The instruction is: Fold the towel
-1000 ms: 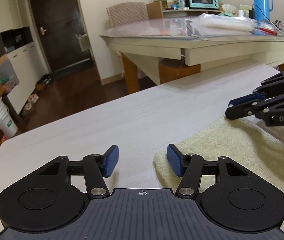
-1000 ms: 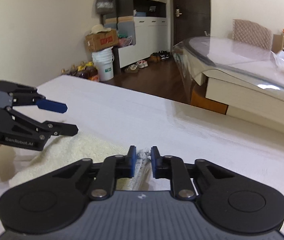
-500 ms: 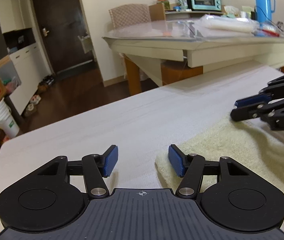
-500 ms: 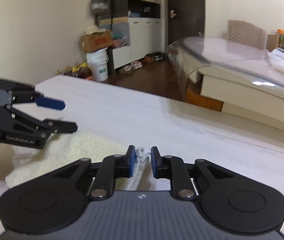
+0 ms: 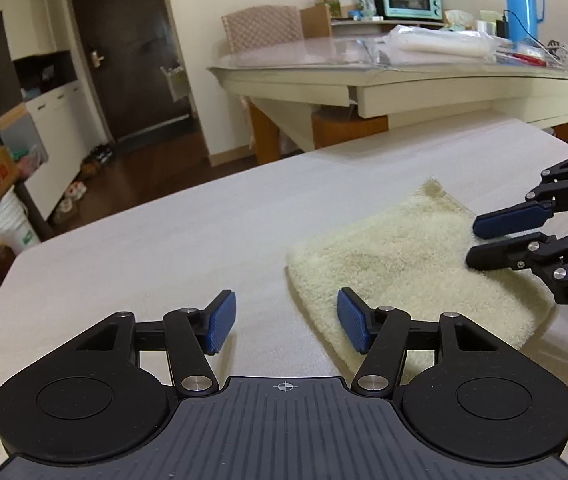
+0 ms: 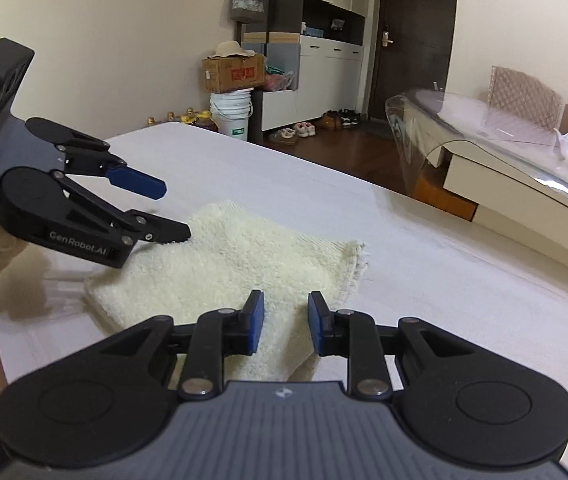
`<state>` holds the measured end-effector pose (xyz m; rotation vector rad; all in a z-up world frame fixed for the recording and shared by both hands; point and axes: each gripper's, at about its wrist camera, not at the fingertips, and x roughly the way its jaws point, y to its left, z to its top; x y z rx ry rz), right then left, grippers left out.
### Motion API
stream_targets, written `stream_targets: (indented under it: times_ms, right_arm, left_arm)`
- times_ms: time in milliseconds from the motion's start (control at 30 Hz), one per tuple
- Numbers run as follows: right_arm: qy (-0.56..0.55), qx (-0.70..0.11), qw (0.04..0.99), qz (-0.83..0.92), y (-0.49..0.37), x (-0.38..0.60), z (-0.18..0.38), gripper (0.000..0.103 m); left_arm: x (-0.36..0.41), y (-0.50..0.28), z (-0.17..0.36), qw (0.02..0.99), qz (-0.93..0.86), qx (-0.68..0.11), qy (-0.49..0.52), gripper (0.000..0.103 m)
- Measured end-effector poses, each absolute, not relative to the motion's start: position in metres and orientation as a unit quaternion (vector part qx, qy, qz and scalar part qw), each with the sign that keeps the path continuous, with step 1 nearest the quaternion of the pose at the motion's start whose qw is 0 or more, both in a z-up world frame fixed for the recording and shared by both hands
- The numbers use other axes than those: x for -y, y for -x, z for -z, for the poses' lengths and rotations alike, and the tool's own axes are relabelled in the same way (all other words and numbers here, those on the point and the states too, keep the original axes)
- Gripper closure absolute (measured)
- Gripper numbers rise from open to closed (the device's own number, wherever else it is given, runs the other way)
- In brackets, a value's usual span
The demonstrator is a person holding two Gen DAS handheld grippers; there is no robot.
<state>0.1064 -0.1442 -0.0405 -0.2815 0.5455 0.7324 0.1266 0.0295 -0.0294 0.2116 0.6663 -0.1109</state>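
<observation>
The right gripper (image 6: 282, 322) has its blue pads a moderate gap apart, having just been opening, and nothing is clamped between them; the cream towel (image 6: 220, 264) lies flat beneath and just ahead of the pads, its frayed corner toward one o'clock in the right wrist view. The left gripper (image 5: 285, 320) stands with its jaws wide apart and empty, its right pad hovering over the towel's near edge while its left pad hangs over the bare white table (image 5: 144, 248).

Readable writing: "GenRobot.AI" in white on the side of the left gripper, seen at nine o'clock in the right wrist view. On the right gripper's body, at three o'clock in the left wrist view, only the letters "D" and part of the next show before the frame cuts them off.

In the left wrist view the folded towel sits between one and three o'clock of the left gripper, with the right gripper's lower finger touching or just above the pile.
</observation>
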Motion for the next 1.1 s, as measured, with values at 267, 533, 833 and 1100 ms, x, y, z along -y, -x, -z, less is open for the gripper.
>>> stream_targets:
  times_ms: [267, 533, 833, 1100]
  right_arm:
    - [0.09, -0.266, 0.889, -0.363, -0.078, 0.164, 0.031, 0.075]
    - [0.103, -0.27, 0.891, -0.35, -0.068, 0.164, 0.039, 0.073]
    - [0.088, -0.268, 0.896, -0.342, -0.049, 0.177, 0.042, 0.071]
    - [0.107, -0.266, 0.899, -0.329, -0.045, 0.174, 0.047, 0.064]
  left_arm:
    - [-0.03, -0.088, 0.019, 0.941, 0.076, -0.323, -0.067, 0.043]
    - [-0.018, -0.077, 0.03, 0.939, 0.061, -0.327, -0.085, 0.044]
    - [-0.01, -0.048, 0.032, 0.939, 0.062, -0.332, -0.059, 0.044]
    - [-0.004, -0.04, 0.035, 0.94, 0.061, -0.332, -0.053, 0.043]
